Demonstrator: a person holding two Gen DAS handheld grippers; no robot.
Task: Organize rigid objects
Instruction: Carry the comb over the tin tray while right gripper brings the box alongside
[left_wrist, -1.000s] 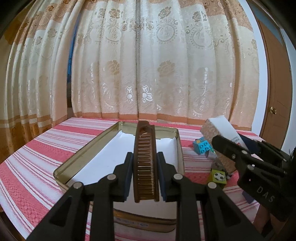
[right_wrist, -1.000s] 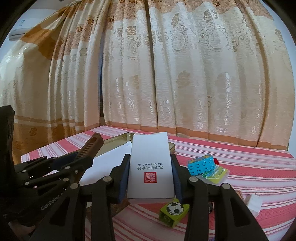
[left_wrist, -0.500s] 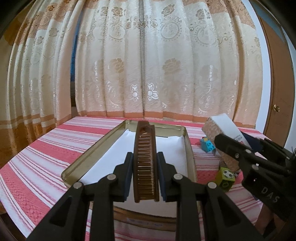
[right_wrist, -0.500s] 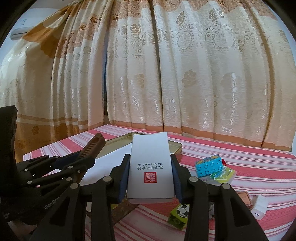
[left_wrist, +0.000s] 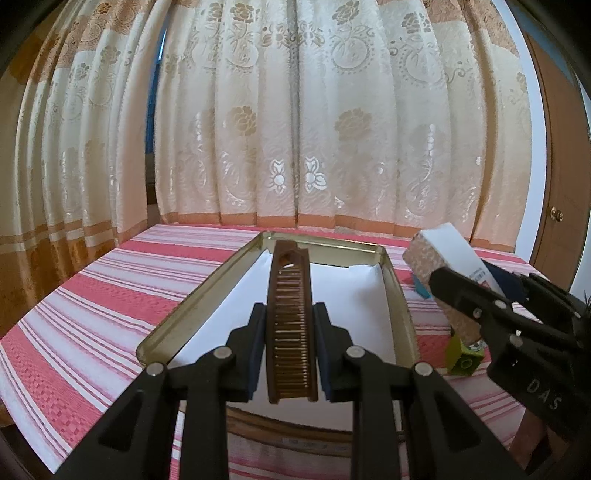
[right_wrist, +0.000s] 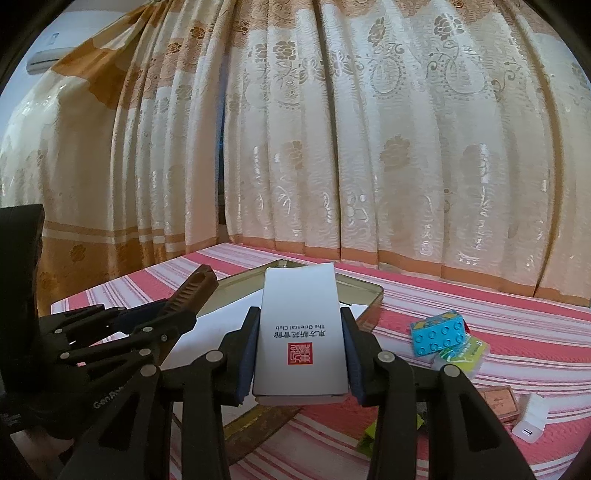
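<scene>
Carrying step: left tongs (left_wrist: 290, 345) clench a brown plastic comb (left_wrist: 291, 325), right tongs (right_wrist: 300, 356) a white cardboard box (right_wrist: 301, 332), above the open gold tin (left_wrist: 397, 291); next, lower and release inside.

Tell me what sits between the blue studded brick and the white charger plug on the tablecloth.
In the right wrist view, a clear packet with green print lies against the blue studded brick, then a reddish-brown box before the white charger plug.

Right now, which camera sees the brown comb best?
The left wrist view: the brown comb lies lengthwise between the left claw, teeth showing, above the tin. The right wrist view shows only its tip.
</scene>
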